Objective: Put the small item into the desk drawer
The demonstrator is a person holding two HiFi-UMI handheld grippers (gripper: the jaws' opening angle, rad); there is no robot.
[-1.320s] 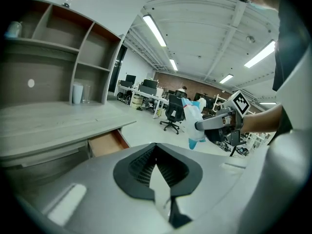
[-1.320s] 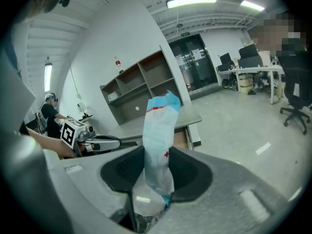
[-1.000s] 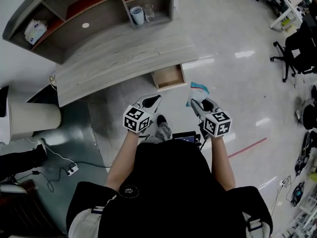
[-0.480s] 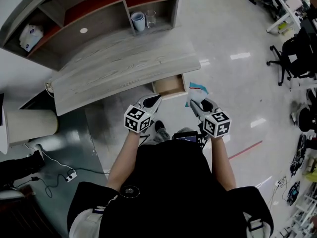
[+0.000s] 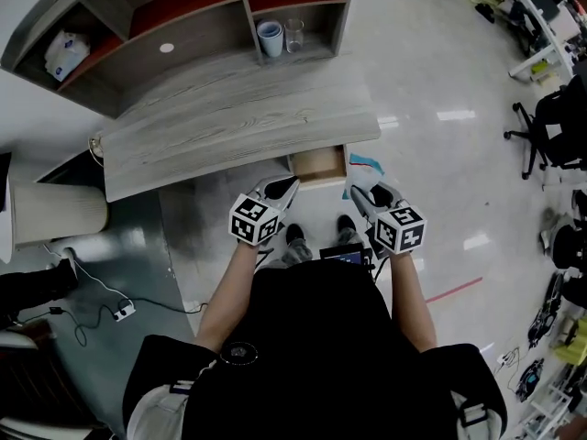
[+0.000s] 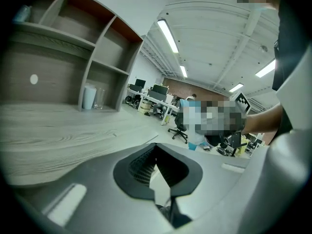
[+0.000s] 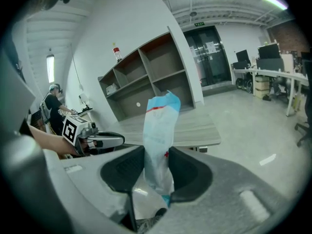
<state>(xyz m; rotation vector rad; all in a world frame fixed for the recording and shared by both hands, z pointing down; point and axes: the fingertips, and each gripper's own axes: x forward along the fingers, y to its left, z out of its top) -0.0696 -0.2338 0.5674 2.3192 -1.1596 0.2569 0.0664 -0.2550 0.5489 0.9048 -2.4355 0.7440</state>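
In the head view, the right hand-held gripper is holding the small blue-and-white plastic packet just right of the open wooden drawer under the grey bench. In the left gripper view, the left hand-held gripper is hanging closed and empty. In the right gripper view, the jaws are pinching the packet's lower end, and it is looking light, limp and probably slippery.

No legible text; print on packet too small to read

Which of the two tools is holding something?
The right tool, clamped on a light-blue and white packet; the left tool is shut with nothing between its jaws.
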